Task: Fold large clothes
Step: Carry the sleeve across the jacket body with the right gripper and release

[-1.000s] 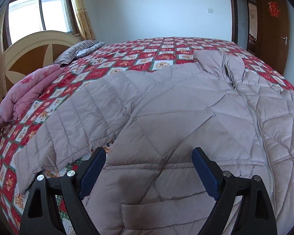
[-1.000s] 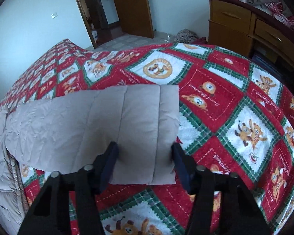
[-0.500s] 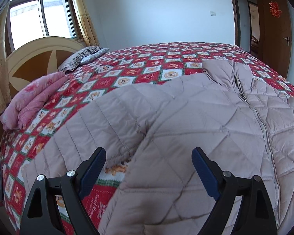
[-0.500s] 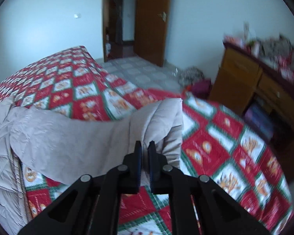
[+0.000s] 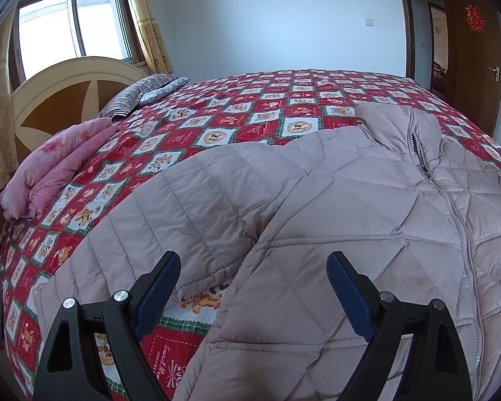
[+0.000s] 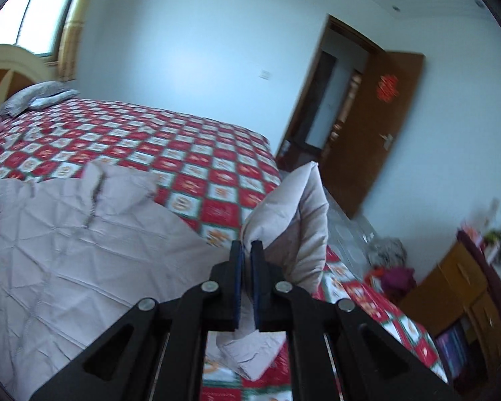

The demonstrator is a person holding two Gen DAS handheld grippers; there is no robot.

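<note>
Beige quilted jacket lies zip-up, spread on the bed with its red patchwork cover, collar toward the far edge, one sleeve out flat toward the headboard side. Right gripper clamped on the other sleeve's cuff, lifted off the bed; jaws pressed together on fabric. Left gripper jaws wide apart, empty, over the jacket's armpit area, near the bed's front edge.

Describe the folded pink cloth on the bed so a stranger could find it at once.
Start at the bed's cream and brown headboard below the window. Just before it, on the red patchwork bedspread, a striped pillow lies beside the folded pink cloth. It is the only pink, flower-patterned piece; the large quilted jacket is pale grey-beige.
</note>
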